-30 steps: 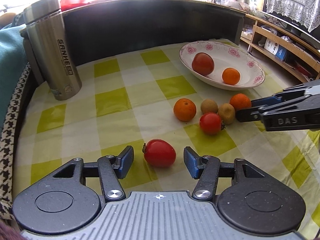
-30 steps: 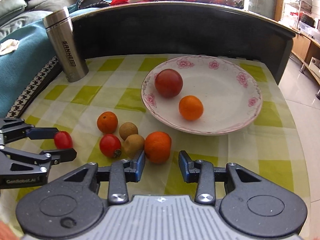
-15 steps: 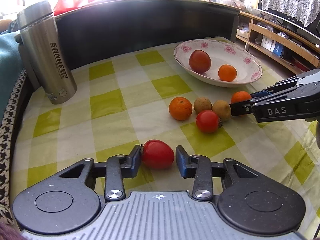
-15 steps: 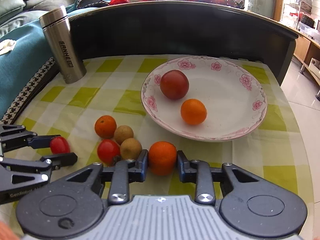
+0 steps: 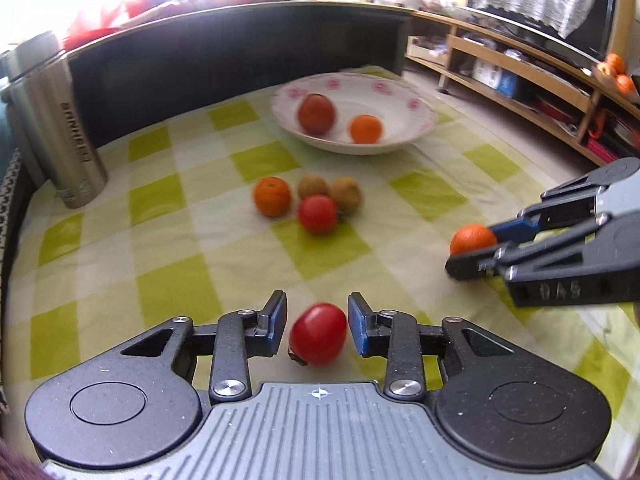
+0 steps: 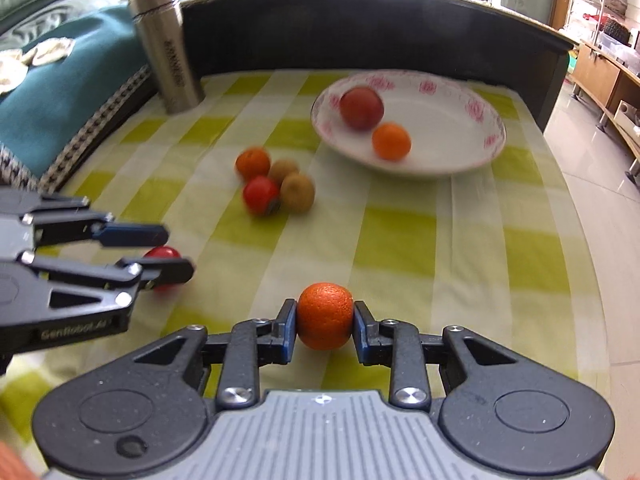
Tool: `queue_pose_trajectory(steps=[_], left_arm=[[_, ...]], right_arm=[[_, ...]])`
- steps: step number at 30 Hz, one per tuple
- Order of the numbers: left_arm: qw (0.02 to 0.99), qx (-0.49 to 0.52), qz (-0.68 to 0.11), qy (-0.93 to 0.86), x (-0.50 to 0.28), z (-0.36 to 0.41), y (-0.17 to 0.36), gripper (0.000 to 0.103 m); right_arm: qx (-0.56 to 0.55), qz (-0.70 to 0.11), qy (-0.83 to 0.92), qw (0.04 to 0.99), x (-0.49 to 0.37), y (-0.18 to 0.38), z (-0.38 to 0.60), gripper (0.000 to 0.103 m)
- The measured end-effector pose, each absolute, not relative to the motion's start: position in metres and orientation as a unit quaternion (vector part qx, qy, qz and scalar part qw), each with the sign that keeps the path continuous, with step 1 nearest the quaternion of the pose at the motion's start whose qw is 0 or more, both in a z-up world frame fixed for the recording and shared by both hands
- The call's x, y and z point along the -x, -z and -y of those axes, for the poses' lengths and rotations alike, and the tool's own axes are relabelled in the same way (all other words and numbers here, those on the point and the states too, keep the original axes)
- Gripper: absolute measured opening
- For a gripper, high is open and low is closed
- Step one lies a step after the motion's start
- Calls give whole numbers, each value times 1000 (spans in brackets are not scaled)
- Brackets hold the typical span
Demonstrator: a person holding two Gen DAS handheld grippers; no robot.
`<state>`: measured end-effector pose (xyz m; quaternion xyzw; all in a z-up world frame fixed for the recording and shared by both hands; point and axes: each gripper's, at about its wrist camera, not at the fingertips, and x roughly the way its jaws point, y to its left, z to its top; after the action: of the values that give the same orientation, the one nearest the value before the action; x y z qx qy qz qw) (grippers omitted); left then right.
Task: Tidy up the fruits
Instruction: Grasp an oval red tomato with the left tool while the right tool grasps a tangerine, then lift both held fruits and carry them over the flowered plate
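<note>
My left gripper (image 5: pixel 317 330) is shut on a red tomato (image 5: pixel 318 338), held above the checked cloth. In the right wrist view the left gripper (image 6: pixel 172 252) shows at the left with that tomato (image 6: pixel 162 254) between its fingers. My right gripper (image 6: pixel 325 322) is shut on an orange (image 6: pixel 325 316), and it also appears in the left wrist view (image 5: pixel 474 250). A flowered white plate (image 5: pixel 400 98) (image 6: pixel 480 148) farther back holds a dark red fruit (image 5: pixel 316 114) and a small orange (image 5: pixel 366 129). One orange (image 5: pixel 272 196), two kiwis (image 5: pixel 346 195) and a tomato (image 5: pixel 317 214) lie grouped on the cloth.
A steel flask (image 5: pixel 56 120) (image 6: pixel 168 48) stands at the back left. A dark raised board (image 6: pixel 360 28) runs behind the table. Teal bedding (image 6: pixel 64 92) lies to the left. The cloth's right edge (image 6: pixel 576 216) drops to a tiled floor, with wooden shelves (image 5: pixel 520 68) beyond.
Both grippers have pulled back and risen with their fruit. The right gripper's orange has left the group on the cloth. The left gripper's tomato has come off the cloth.
</note>
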<state>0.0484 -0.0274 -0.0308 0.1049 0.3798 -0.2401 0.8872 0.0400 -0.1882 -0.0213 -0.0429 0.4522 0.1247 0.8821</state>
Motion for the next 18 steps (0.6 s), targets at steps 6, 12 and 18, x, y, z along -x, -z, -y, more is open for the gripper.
queue_pose_trajectory(steps=[6, 12, 18], left_arm=[[882, -142, -376, 245, -37, 37, 41, 45], [887, -152, -368, 234, -32, 38, 44, 51], [890, -148, -364, 230, -34, 39, 44, 54]], right_arm=[[78, -439, -128, 886, -23, 25, 181, 34], [77, -429, -133, 890, -25, 27, 182, 35], [58, -432, -136, 890, -28, 26, 186, 42]])
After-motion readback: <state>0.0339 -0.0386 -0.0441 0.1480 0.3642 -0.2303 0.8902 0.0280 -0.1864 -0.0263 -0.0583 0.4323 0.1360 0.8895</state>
